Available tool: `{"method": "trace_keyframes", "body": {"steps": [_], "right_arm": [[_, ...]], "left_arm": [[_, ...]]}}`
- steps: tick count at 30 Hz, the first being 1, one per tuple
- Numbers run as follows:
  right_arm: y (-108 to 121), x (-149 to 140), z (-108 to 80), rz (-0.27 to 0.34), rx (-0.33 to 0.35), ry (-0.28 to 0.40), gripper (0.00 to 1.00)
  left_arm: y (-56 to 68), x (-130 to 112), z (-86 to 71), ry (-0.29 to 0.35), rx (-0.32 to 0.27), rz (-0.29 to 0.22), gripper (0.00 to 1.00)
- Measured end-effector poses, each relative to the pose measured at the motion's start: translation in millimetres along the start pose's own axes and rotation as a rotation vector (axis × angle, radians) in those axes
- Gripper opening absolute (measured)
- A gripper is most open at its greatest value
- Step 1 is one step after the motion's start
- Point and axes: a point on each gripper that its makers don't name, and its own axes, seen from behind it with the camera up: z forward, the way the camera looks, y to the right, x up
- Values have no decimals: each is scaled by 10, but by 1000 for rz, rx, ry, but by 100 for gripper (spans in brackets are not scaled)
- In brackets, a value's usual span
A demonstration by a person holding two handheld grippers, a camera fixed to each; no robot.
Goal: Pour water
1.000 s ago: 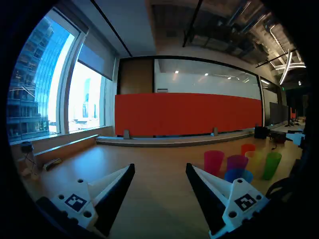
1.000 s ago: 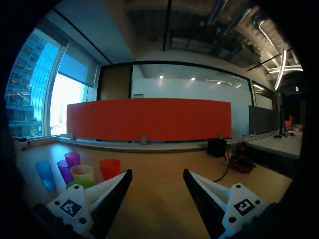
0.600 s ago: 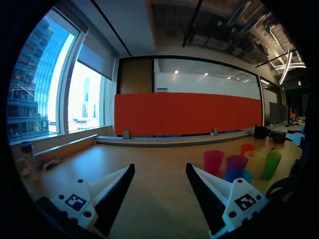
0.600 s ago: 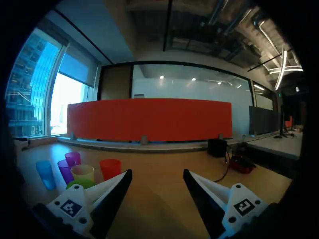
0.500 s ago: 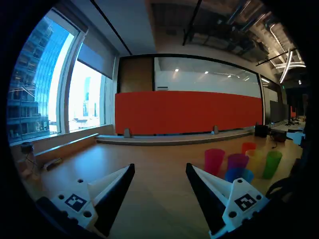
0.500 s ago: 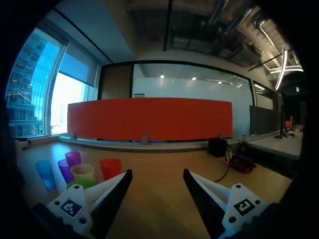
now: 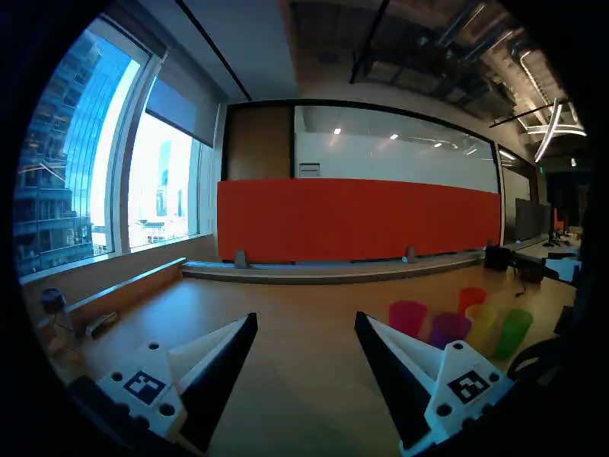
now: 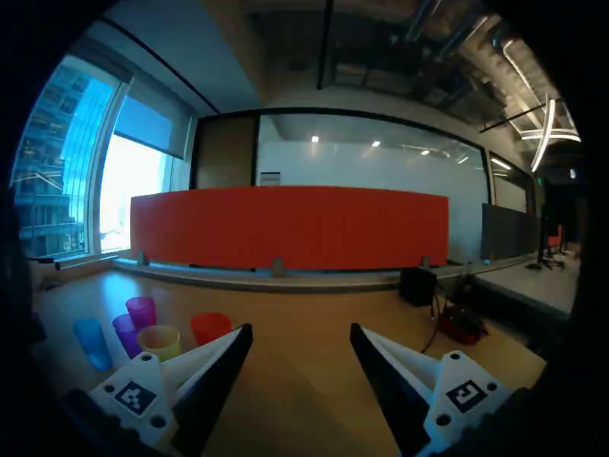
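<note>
Several coloured plastic cups stand grouped on the wooden table. In the left gripper view they sit right of my open left gripper: a pink cup, a purple cup, a red cup, a yellow cup and a green cup. In the right gripper view the cups are at lower left of my open right gripper: a blue cup, two purple cups, a yellow cup and a red cup. Both grippers hold nothing.
A long orange partition stands across the far end of the table. Large windows run along the left. A black box, cables and a red object lie at the right. A small dark item sits on the left ledge.
Both grippers have risen slightly, so the cups sit lower in each view; the blue cup has slipped behind the left gripper's right finger. Neither gripper has changed its opening.
</note>
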Motion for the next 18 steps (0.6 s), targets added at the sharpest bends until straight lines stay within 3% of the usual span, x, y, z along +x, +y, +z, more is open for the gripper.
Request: {"method": "trace_keyframes", "body": {"steps": [11,18], "right_arm": [[-20,418,80,-1,40,-14,99],[-72,763,114,-3,70,2,99]], "left_arm": [[40,398,93,-21,-41,-36,95],[32,790,121,-5,-60,-13,95]]}}
